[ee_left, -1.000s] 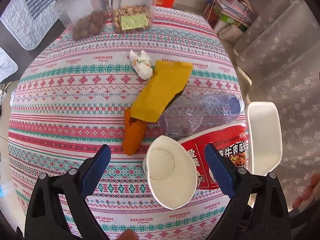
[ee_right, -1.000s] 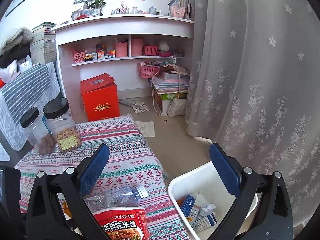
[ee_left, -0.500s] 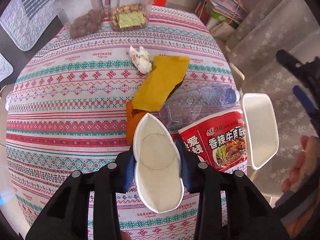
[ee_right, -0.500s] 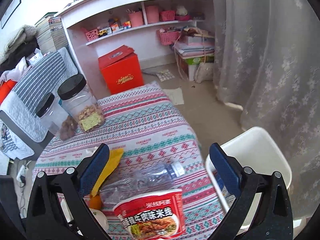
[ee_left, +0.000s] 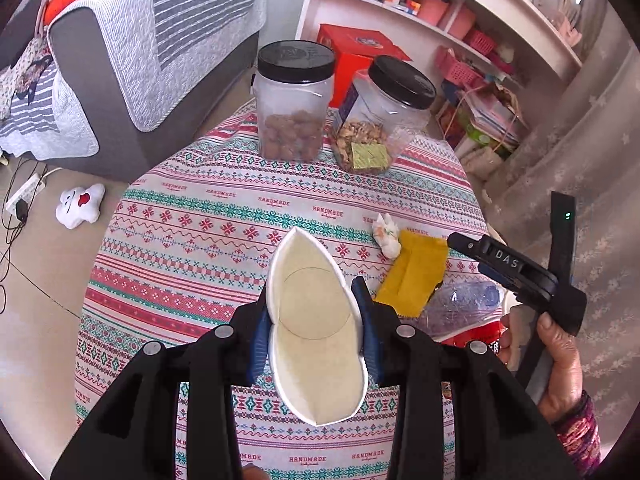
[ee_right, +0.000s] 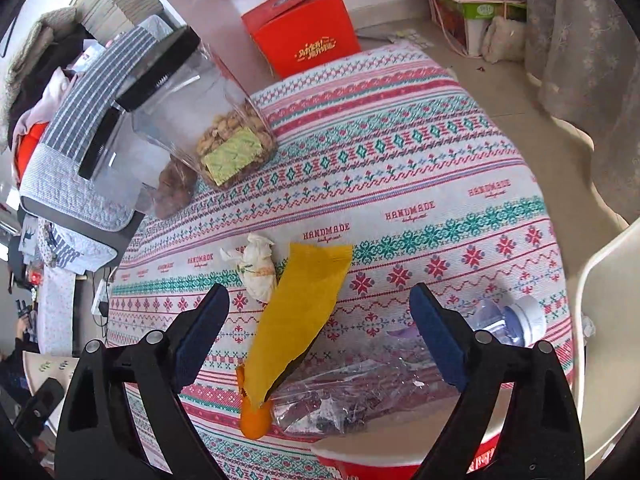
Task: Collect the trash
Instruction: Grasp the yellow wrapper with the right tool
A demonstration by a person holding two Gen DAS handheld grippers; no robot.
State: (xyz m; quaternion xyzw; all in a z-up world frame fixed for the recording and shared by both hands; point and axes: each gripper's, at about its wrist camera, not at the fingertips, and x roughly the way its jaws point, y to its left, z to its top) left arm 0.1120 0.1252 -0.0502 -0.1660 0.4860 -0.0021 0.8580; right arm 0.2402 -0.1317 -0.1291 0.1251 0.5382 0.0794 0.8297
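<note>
My left gripper [ee_left: 314, 320] is shut on a squashed white paper cup [ee_left: 316, 364] and holds it up over the patterned table [ee_left: 200, 248]. My right gripper [ee_right: 318, 304] hangs above the table, tilted down, its jaws wide and closing; nothing touches its pads. Under it lies a yellow wrapper [ee_right: 300, 308], with a crumpled white wrapper [ee_right: 258, 268] to its left. An orange peel [ee_right: 252, 420], a crushed clear bottle [ee_right: 400, 380] and a red noodle bowl [ee_right: 400, 452] lie nearer to me. The white bin [ee_right: 608, 320] stands off the table's right edge.
Two black-lidded jars [ee_left: 294, 100] [ee_left: 384, 120] stand at the table's far edge. A grey sofa [ee_left: 140, 40] is at the left, with a red box [ee_right: 304, 28], shelves and a curtain [ee_left: 580, 160] behind. A hand [ee_left: 560, 360] holds the right gripper.
The left gripper shut on the paper cup and lifted it off the table. The right gripper swung from over the bin down to above the yellow wrapper.
</note>
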